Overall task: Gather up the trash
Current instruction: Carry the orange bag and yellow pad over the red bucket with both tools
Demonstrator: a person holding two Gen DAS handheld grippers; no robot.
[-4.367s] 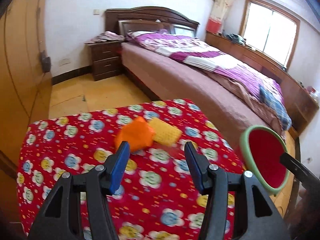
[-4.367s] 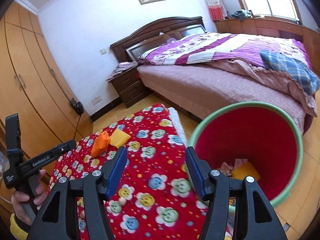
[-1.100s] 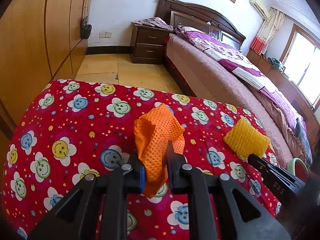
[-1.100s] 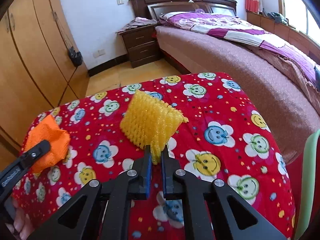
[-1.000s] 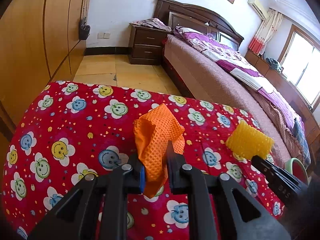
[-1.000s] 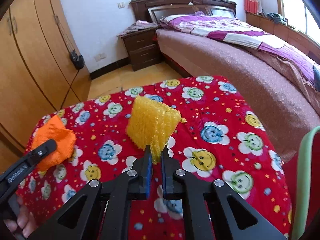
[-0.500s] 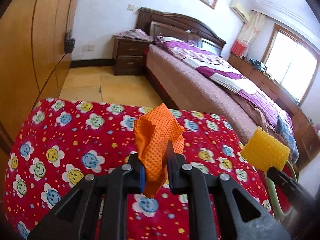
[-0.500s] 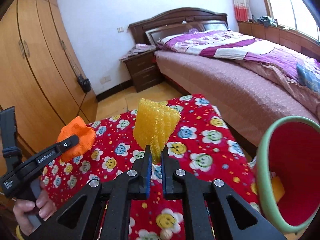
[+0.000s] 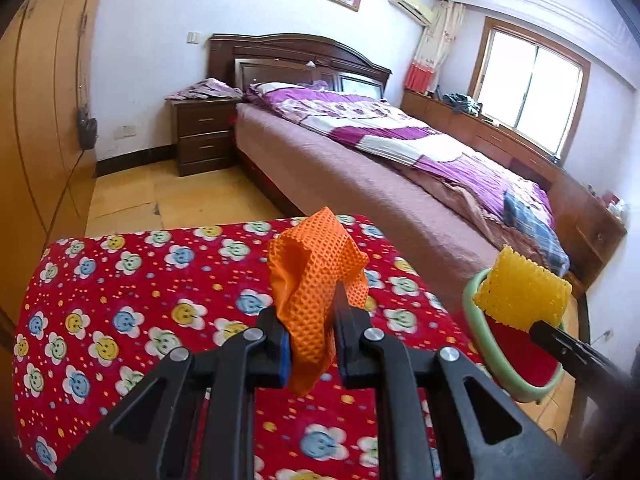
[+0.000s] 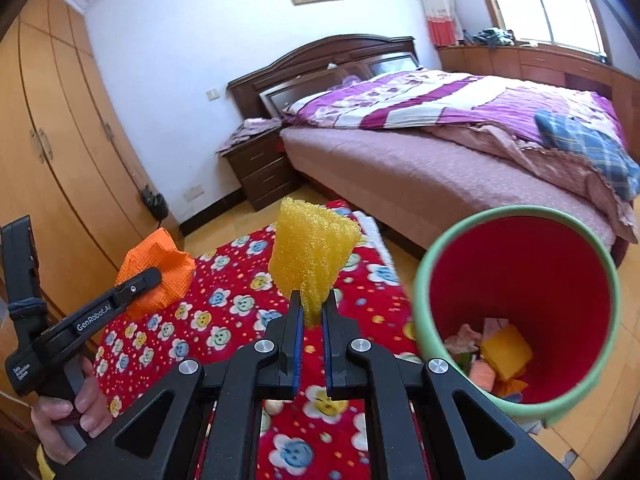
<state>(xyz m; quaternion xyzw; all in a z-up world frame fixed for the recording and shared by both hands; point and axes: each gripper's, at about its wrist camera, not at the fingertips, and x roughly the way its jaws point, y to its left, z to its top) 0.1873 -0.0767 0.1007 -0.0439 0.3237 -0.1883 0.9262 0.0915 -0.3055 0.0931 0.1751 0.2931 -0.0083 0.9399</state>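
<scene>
My left gripper (image 9: 310, 324) is shut on a crumpled orange foam net (image 9: 316, 276), held in the air above the red flowered cloth (image 9: 140, 320). My right gripper (image 10: 310, 310) is shut on a yellow foam net (image 10: 310, 252), also lifted off the cloth. A red bin with a green rim (image 10: 516, 304) stands on the floor to the right of the table and holds several bits of trash. In the left wrist view the yellow foam net (image 9: 520, 294) hangs just over the bin's rim (image 9: 472, 312). The orange net (image 10: 158, 276) shows at the left of the right wrist view.
A big bed (image 9: 380, 160) with a purple quilt fills the room behind the table. A dark nightstand (image 9: 202, 136) stands by its head, wooden wardrobes (image 10: 60, 160) line the left wall. A person's hand (image 10: 64, 412) grips the left tool's handle.
Both grippers have risen and swung right, away from the cloth, each carrying its net. The bin has come into fuller view, with the yellow net now near its rim.
</scene>
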